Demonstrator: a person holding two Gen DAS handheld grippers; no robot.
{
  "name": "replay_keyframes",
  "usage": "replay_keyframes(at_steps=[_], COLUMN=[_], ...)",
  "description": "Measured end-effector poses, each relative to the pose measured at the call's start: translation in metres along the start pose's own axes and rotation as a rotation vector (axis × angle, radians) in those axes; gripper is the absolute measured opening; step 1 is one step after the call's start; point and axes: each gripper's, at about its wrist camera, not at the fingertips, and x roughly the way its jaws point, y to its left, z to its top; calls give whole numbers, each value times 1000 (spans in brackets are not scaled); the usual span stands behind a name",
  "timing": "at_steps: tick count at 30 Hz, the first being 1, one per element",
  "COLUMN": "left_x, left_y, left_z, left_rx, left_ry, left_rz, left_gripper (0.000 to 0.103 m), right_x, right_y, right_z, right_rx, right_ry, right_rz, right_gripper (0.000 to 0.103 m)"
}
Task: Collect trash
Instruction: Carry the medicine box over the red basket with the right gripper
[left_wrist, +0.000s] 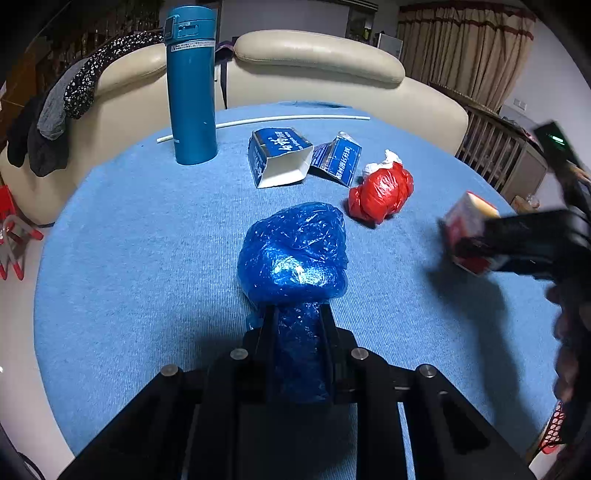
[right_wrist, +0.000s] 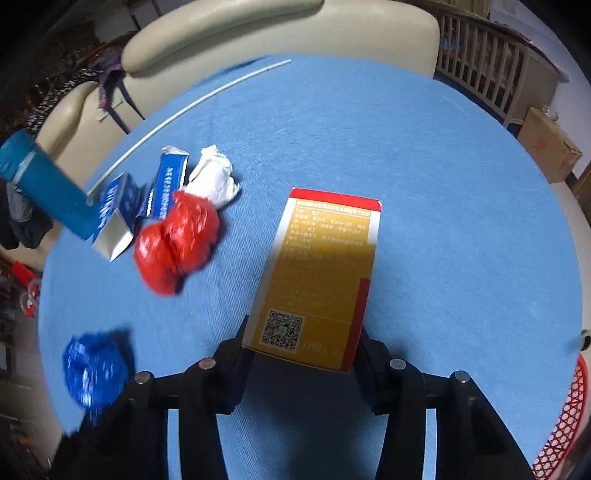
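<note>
A: Left wrist view, item by item?

B: Left gripper: fingers pinching the tail of a crumpled blue plastic bag, whose bulk rests on the blue tablecloth. Beyond it: a red plastic bag with a white paper wad touching its far side. Two opened blue cartons lie side by side: the left carton with its open mouth facing the camera, the right carton just beside it. A teal flask stands upright at the left; a thin white rod lies behind it. At the right edge, blurred, the right gripper clamps a red-and-yellow box.

A: Right wrist view?

B: Right gripper: fingers closed against both sides of the box, QR code facing up, above the tablecloth. Left of it: red bag, paper wad, both cartons, flask, rod. Blue bag at lower left. A red mesh basket shows at the right edge.
</note>
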Motion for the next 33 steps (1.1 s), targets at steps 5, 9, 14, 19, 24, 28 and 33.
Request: replay_keyframes(at_steps=[5,9,14,19,24,28,33], left_x=[-11,-27,-48,-62,-78,-88,-96], left_y=[-12,-28,-47,-63,-85,-103,-128], left_z=[-7,-15,-24,-29,-32,-34,-38], left_rx=[10,43,81,97,140,183,244], left_ry=[17,10,-5,-4,-24,-42,-53], left_rz=[13,6,-5,-18,-29,-35,-39], left_gripper=[22,21,21,21,21,21,21], right_x=[-33,-45,-56,-77,-98,-115,-127], right_y=[-18,-19,-24,-40,-60,-82,-110], right_z=[-32,-52,-74,-93,-108,-121,-134], right_rx=[-17,-37,-45,-27,-6,30,88], right_ry=[-48,-71,-98,-141,-187,-222,-255], right_rz=[45,63,82,99,103,112,121], right_gripper=[51,51,51,51,51,51,51])
